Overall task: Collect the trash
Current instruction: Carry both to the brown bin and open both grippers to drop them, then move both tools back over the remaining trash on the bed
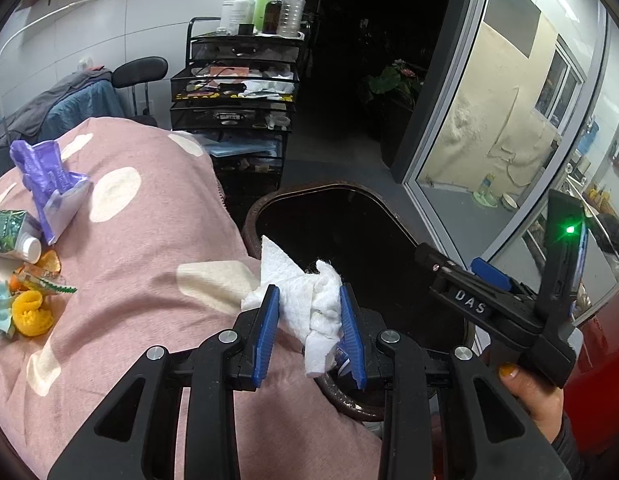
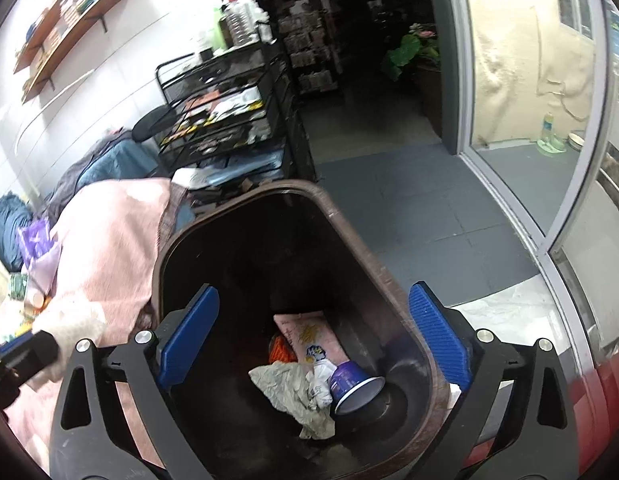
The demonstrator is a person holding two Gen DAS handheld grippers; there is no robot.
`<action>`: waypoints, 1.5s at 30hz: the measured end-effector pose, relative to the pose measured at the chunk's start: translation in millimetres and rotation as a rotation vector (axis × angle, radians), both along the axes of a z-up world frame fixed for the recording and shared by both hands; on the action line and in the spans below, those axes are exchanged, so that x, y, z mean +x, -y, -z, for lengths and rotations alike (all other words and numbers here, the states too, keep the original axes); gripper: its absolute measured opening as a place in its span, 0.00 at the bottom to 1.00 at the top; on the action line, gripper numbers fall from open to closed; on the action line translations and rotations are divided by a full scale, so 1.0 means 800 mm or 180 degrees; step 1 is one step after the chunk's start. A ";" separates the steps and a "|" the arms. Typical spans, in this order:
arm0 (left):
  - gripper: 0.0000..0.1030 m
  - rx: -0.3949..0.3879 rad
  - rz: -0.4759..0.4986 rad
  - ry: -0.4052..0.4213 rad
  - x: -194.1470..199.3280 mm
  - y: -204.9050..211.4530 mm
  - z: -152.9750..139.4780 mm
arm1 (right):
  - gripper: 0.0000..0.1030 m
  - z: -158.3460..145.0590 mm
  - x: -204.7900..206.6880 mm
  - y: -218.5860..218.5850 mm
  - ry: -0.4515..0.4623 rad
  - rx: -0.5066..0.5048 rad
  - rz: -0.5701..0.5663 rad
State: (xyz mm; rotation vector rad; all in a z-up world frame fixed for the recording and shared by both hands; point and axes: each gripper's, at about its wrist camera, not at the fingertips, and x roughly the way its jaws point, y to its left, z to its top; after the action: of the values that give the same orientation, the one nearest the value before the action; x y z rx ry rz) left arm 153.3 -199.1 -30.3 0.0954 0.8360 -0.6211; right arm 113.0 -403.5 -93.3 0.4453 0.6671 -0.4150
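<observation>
Left gripper (image 1: 311,320): blue pads clamped on a crumpled white tissue (image 1: 305,300), which fills the gap between them and juts past the tips toward 11 o'clock, one flap hanging down at 6; a small blue-printed scrap shows against the right pad, what it is cannot be told. The tissue hangs at the near rim of the brown bin (image 1: 265,204), half over the pink spotted blanket (image 1: 149,240), half over the bin's dark mouth. Right gripper (image 2: 311,334): pads wide apart, nothing between them, held over the bin (image 2: 397,280) looking down into it. Bin contents, seen between the pads: pink packet (image 2: 309,336) at 12 o'clock, orange scrap (image 2: 278,350) beside it at 10, crumpled grey paper (image 2: 289,392) at 6, purple cup (image 2: 351,384) on its side at 4, touching the paper. Remaining on the blanket, at 9 o'clock from the left gripper and well apart from it: purple wrapper (image 1: 49,184), green carton (image 1: 9,232), orange peel (image 1: 49,262), yellow mesh piece (image 1: 31,312). Behind, at 12 o'clock: black wire cart (image 1: 237,92) topped with bottles (image 1: 269,4).
</observation>
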 end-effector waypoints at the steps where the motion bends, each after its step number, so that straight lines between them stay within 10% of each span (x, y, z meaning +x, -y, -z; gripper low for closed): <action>1: 0.30 0.0021 0.0010 0.0002 0.002 0.004 0.001 | 0.92 -0.002 -0.002 0.004 0.0026 0.0003 0.0044; 17: 0.33 0.0253 0.0167 -0.0141 0.016 0.044 0.027 | 0.93 -0.008 -0.021 0.042 0.0175 0.0146 0.0430; 22: 0.69 0.0388 0.0203 -0.0102 0.012 0.049 0.037 | 0.93 -0.008 -0.022 0.042 0.0202 0.0192 0.0403; 27: 0.85 0.0334 0.0215 -0.0118 0.012 0.045 0.038 | 0.93 -0.009 -0.022 0.040 0.0216 0.0185 0.0406; 45: 0.93 0.0143 -0.0024 0.0267 -0.018 -0.008 0.005 | 0.93 -0.014 -0.012 0.010 0.0281 0.0160 0.0109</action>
State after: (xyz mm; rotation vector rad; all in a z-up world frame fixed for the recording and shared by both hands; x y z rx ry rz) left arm 138.5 -192.8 -34.0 0.1580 0.7689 -0.5874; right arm 103.7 -411.2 -82.2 0.5204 0.5860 -0.4094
